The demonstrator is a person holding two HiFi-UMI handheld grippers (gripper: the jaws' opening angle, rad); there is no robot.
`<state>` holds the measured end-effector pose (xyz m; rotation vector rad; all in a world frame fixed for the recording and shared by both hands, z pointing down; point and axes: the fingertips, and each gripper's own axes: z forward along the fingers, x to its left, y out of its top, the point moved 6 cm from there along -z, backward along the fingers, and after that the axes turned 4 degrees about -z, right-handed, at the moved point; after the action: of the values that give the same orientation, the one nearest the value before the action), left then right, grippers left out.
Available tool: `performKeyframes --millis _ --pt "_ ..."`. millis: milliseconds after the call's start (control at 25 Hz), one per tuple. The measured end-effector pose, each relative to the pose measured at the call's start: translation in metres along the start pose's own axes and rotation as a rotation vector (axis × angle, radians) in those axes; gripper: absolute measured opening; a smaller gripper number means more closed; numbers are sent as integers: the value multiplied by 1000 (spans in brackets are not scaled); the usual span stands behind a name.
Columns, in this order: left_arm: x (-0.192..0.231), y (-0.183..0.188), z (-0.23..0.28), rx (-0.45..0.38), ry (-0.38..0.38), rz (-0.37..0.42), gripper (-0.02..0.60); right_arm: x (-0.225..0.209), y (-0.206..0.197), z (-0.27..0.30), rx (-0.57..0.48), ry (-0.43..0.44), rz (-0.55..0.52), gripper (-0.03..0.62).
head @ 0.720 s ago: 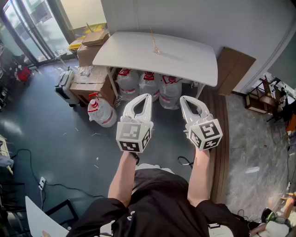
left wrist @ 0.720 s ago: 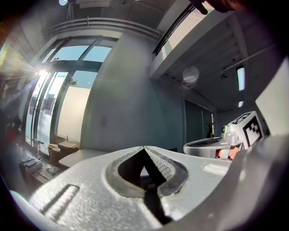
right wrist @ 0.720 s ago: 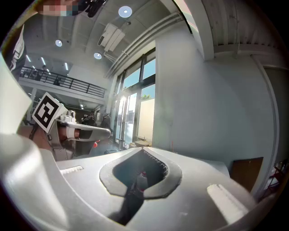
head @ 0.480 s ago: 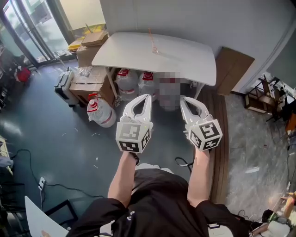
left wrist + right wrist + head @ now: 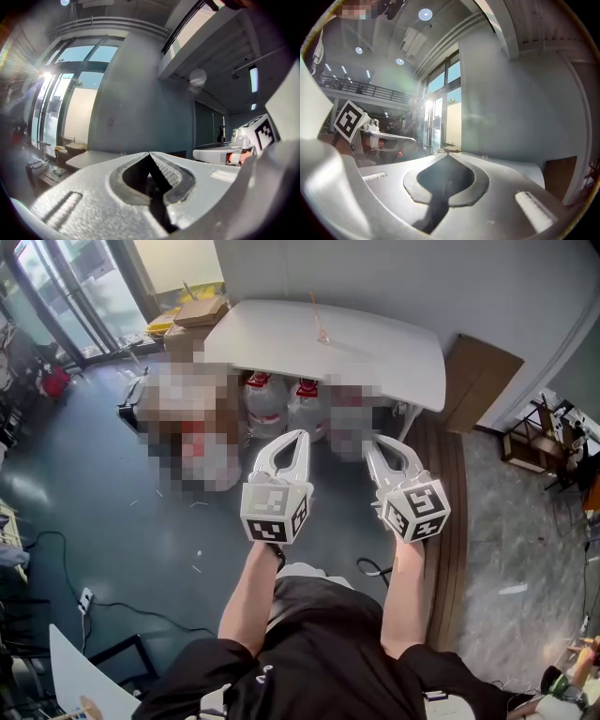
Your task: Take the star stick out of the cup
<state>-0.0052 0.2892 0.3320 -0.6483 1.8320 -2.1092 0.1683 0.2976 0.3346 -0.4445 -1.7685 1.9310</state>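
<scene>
A small clear cup [image 5: 322, 335] stands near the far edge of the white table [image 5: 394, 367], with a thin stick [image 5: 316, 310] leaning out of it; its star end is too small to make out. My left gripper [image 5: 302, 435] and right gripper [image 5: 367, 442] hang side by side in the air, well short of the table, both shut and empty. In the left gripper view the jaws [image 5: 150, 153] meet tip to tip, with the cup [image 5: 123, 153] far beyond. The right gripper view shows shut jaws [image 5: 449, 154] and the distant cup [image 5: 485, 157].
Large water jugs [image 5: 267, 404] stand under the table. Cardboard boxes [image 5: 202, 310] are stacked at its left end. A brown board [image 5: 483, 381] leans on the wall at the right. A black cable [image 5: 375, 568] lies on the floor near my feet.
The head view has shifted slightly. Both grippers stay shut, side by side, in the same spot.
</scene>
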Motion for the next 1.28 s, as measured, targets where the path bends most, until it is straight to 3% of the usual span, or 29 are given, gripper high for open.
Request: performKeyframes --millis 400,800,1280 --pt "17 -5 -20 28 49 -22 3 18 -3 10 10 59 -11 6" --pt "32 5 -30 -4 75 -29 3 23 12 23 -43 79 -41 6" --pt "50 23 2 -60 29 -45 3 -3 27 44 -62 43 -105 6"
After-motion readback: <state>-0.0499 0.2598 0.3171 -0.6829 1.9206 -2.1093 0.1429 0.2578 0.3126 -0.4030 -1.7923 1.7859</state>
